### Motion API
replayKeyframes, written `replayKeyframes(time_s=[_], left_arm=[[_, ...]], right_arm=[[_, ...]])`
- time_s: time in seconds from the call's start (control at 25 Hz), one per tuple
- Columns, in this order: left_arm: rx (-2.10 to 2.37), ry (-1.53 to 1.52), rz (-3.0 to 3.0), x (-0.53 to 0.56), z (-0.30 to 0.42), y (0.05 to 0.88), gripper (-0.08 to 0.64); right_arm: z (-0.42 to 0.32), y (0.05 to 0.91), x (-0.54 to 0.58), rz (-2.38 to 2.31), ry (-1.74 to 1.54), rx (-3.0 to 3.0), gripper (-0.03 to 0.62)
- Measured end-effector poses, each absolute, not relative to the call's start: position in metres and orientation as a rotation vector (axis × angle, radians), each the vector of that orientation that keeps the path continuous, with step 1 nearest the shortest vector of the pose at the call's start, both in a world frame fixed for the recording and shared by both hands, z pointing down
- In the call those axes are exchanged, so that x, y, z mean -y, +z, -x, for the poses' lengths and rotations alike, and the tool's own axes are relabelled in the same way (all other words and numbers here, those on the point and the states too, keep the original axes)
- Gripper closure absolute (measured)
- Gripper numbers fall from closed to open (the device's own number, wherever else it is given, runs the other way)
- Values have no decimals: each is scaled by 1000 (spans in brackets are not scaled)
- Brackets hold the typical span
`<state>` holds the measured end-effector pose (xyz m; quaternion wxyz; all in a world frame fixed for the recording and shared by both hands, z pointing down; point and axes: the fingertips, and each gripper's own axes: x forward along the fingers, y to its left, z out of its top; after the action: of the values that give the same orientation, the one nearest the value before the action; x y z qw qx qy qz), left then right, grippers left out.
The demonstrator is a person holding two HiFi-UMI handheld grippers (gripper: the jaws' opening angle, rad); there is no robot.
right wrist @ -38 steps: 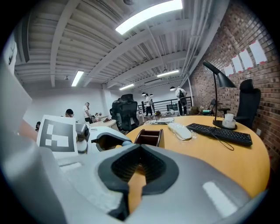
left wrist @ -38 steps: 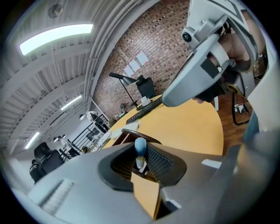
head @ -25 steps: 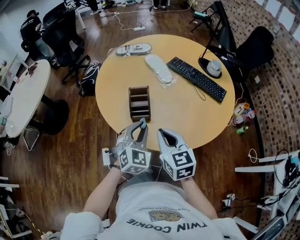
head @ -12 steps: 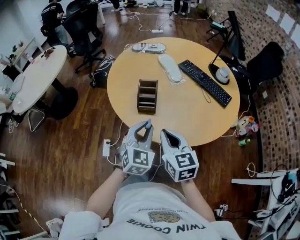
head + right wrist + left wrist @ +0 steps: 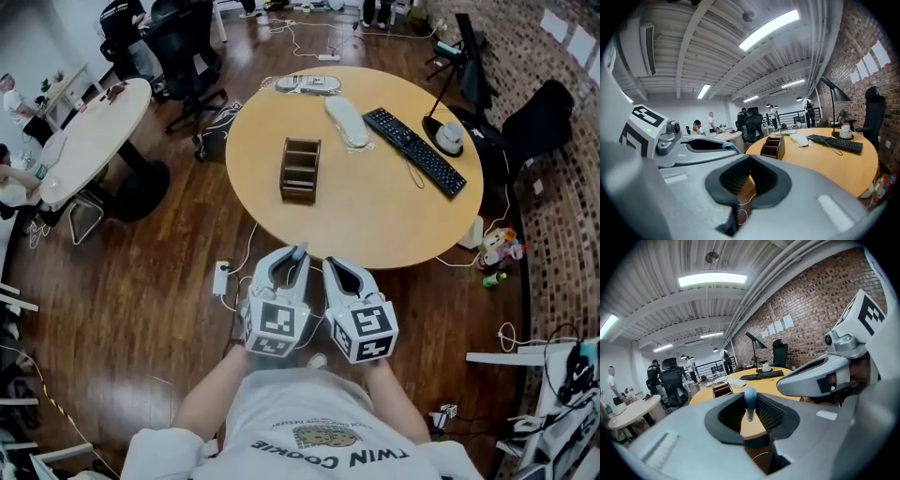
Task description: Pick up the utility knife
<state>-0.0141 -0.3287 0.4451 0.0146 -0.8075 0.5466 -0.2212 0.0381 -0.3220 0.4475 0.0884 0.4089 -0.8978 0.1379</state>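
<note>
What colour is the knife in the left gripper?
The knife is blue at its rounded end, greyer below; the left gripper view shows it best.

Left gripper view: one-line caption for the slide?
Left gripper clamped on a blue-ended utility knife, facing the round wooden table and brick wall.

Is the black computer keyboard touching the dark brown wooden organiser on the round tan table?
No, the black computer keyboard lies apart from the dark brown wooden organiser, with bare tabletop between them.
</note>
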Motion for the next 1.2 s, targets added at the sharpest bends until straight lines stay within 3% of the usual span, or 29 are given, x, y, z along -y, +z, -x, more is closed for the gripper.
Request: replayKeyframes(time_s=[0.44,1.2], left_arm=[[-1754,-544,2605,258,7,426,487],[-1850,-366,2664,97,80,427,488]], right_arm=[[-36,444,262,-1243,458,2685,591],[44,442,104,-1236,336,2663,592]])
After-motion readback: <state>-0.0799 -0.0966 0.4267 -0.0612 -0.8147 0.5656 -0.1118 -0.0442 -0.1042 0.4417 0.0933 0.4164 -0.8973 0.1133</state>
